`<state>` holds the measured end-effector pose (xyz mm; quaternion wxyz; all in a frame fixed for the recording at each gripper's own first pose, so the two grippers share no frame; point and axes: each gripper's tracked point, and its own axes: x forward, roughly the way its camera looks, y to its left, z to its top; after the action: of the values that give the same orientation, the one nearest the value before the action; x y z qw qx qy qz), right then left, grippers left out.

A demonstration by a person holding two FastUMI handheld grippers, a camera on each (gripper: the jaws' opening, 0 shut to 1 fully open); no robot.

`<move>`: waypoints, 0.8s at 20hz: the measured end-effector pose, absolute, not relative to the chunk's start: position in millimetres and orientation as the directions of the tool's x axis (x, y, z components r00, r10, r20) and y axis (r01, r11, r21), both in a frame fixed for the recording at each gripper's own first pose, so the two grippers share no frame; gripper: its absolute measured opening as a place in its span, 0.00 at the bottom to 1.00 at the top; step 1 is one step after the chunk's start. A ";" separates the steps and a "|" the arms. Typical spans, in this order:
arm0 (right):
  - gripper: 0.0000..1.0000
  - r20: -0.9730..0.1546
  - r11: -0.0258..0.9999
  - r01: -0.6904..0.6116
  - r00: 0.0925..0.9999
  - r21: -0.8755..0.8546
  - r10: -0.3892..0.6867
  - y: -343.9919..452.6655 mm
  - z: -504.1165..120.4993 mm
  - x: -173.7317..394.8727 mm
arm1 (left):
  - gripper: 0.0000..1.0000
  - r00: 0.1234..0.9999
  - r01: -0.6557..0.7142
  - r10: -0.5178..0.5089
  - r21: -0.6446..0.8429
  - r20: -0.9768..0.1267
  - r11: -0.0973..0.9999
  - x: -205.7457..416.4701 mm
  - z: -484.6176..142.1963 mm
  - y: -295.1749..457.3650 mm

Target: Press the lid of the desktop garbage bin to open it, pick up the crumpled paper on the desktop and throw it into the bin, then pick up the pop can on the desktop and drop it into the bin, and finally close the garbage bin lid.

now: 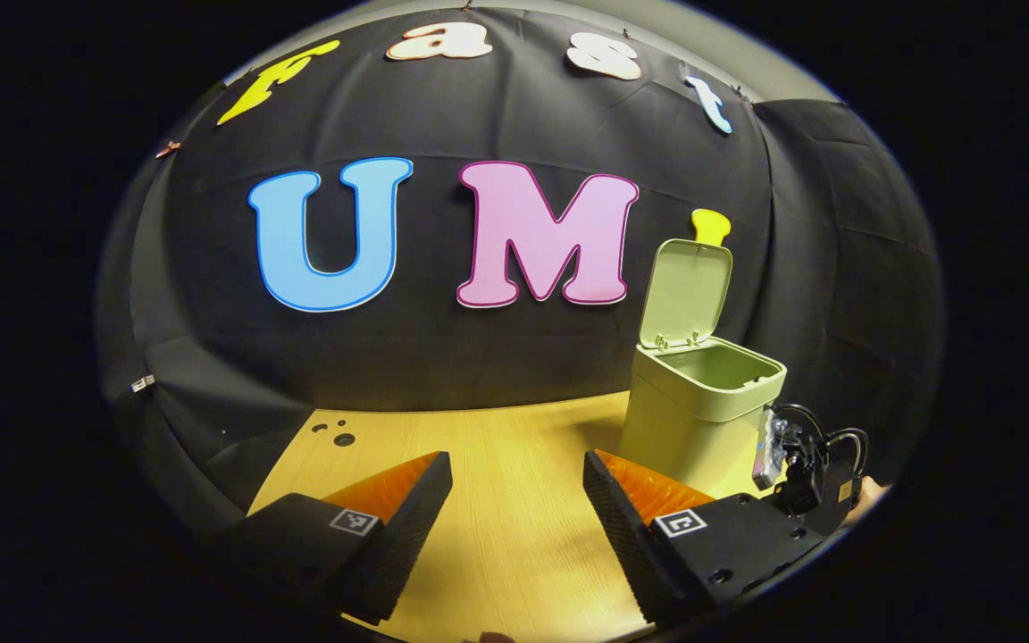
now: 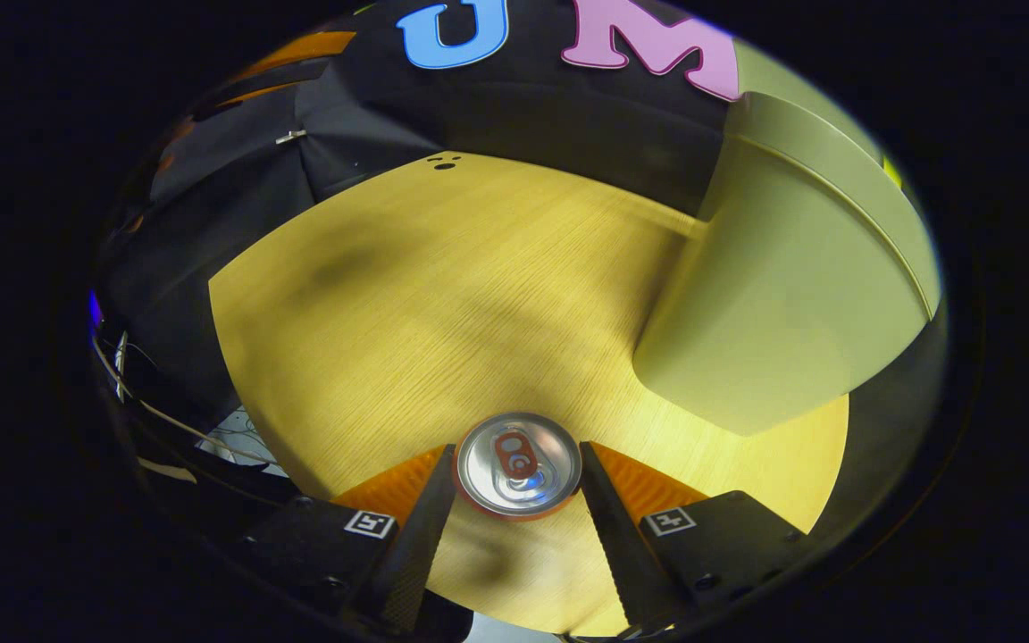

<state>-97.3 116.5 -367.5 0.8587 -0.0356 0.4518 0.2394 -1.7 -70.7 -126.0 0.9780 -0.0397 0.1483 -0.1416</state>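
The pale green bin [image 1: 693,420] stands at the right of the wooden desktop [image 1: 514,536] with its lid [image 1: 686,290] hinged upright, and what shows of its inside is bare wall. My left gripper [image 1: 516,460] hovers open over the desk, left of the bin, with nothing between its fingers. In the right gripper view I look down on the pop can [image 2: 519,464], its silver top and pull tab facing me. My right gripper [image 2: 519,451] is shut on the can, a finger pressed on each side. The bin's wall [image 2: 791,295] rises close by on the right.
The right gripper's body and cables [image 1: 805,473] sit just right of the bin's front corner, a hand behind them at the edge. Small dark holes [image 1: 342,438] mark the desk's far left corner. Black cloth backs the desk.
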 end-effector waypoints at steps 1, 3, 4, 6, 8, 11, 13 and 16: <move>0.86 -0.787 0.884 -0.439 0.483 0.161 0.383 115.4 -361.0 -95.2 | 0.96 0.915 0.267 -0.291 -0.121 -0.279 0.956 -0.8 -126.8 -72.1; 0.85 -0.775 0.889 -0.426 0.501 0.167 0.386 109.4 -344.8 -88.8 | 0.96 0.915 0.269 -0.294 -0.126 -0.277 0.955 -0.4 -126.4 -74.0; 0.85 -0.767 0.893 -0.417 0.513 0.171 0.386 106.1 -335.0 -87.6 | 0.96 0.914 0.271 -0.297 -0.129 -0.275 0.954 0.1 -125.7 -75.6; 0.85 -0.752 0.896 -0.403 0.529 0.185 0.394 101.8 -315.1 -83.8 | 0.96 0.912 0.277 -0.304 -0.133 -0.274 0.952 0.4 -126.1 -79.0; 0.85 -0.737 0.898 -0.395 0.544 0.197 0.401 96.3 -293.1 -79.1 | 0.96 0.910 0.284 -0.311 -0.136 -0.276 0.949 0.8 -126.9 -82.5; 0.85 -0.708 0.901 -0.381 0.576 0.209 0.408 85.9 -256.9 -68.3 | 0.96 0.906 0.289 -0.319 -0.146 -0.278 0.946 2.0 -128.4 -86.7; 0.85 -0.681 0.904 -0.367 0.606 0.219 0.411 76.3 -229.2 -58.3 | 0.96 0.904 0.293 -0.325 -0.153 -0.279 0.944 1.8 -129.1 -89.1; 0.85 -0.621 0.904 -0.350 0.659 0.246 0.424 64.4 -187.6 -33.8 | 0.96 0.901 0.299 -0.333 -0.159 -0.279 0.941 1.5 -128.3 -92.7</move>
<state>-33.8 64.4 -187.6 0.9093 0.0525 0.3535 0.2130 1.5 -92.7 -128.3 0.9732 -0.0563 0.1525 -0.1623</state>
